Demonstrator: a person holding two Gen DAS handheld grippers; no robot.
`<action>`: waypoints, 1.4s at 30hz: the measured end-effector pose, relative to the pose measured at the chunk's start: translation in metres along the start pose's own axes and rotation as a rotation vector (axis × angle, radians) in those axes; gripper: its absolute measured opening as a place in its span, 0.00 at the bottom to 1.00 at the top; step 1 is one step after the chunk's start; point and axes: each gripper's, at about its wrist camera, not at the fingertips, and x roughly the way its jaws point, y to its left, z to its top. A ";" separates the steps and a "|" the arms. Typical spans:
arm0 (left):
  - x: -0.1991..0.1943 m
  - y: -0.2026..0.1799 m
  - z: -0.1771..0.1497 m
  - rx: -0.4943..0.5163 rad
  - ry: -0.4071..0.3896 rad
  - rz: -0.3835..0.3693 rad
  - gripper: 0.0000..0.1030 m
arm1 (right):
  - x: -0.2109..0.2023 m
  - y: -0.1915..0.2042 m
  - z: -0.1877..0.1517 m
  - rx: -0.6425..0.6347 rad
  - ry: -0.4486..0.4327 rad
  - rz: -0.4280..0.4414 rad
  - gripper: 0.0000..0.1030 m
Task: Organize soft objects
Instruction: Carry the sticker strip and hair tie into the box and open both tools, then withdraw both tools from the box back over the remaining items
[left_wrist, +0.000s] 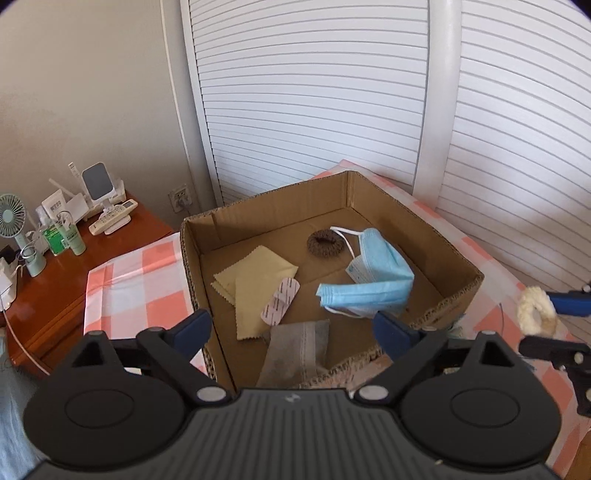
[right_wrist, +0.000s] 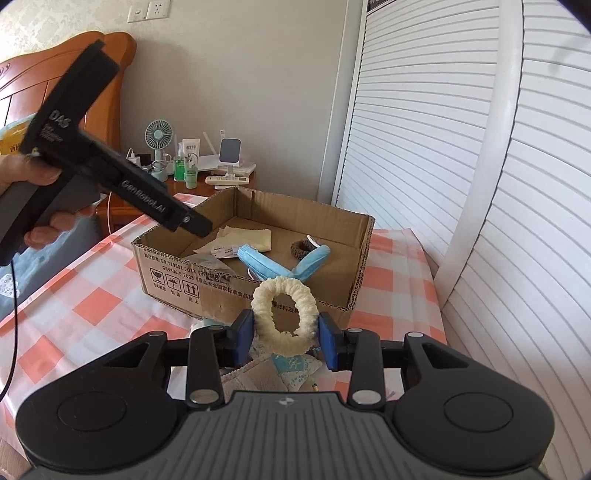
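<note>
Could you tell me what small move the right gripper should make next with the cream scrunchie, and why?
Probably carry it forward over the cardboard box and release. The right gripper is shut on the cream scrunchie, held short of the box's near wall, while the blue mask and brown scrunchie already lie inside. The left gripper is open, holding nothing.

A wooden nightstand (left_wrist: 70, 273) sits at nine o'clock in the left wrist view, crowded with a mint desk fan (left_wrist: 13, 225), a green bottle (left_wrist: 55, 238), a white remote (left_wrist: 112, 218) and a phone stand (left_wrist: 96, 184). A wall socket (left_wrist: 181, 197) lies just beyond it. White louvred doors (left_wrist: 314, 92) fill twelve to three o'clock (slats running horizontally). A carved wooden headboard (right_wrist: 26, 81) rises at ten o'clock in the right wrist view.
</note>
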 end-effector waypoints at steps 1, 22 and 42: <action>-0.007 -0.002 -0.005 -0.008 -0.001 0.005 0.96 | 0.001 0.000 0.001 0.002 0.000 0.001 0.41; -0.063 -0.017 -0.078 -0.078 -0.063 0.149 0.99 | 0.080 0.007 0.086 -0.026 0.005 0.000 0.41; -0.056 -0.018 -0.079 -0.101 -0.039 0.098 0.99 | 0.099 0.011 0.091 0.075 0.052 -0.035 1.00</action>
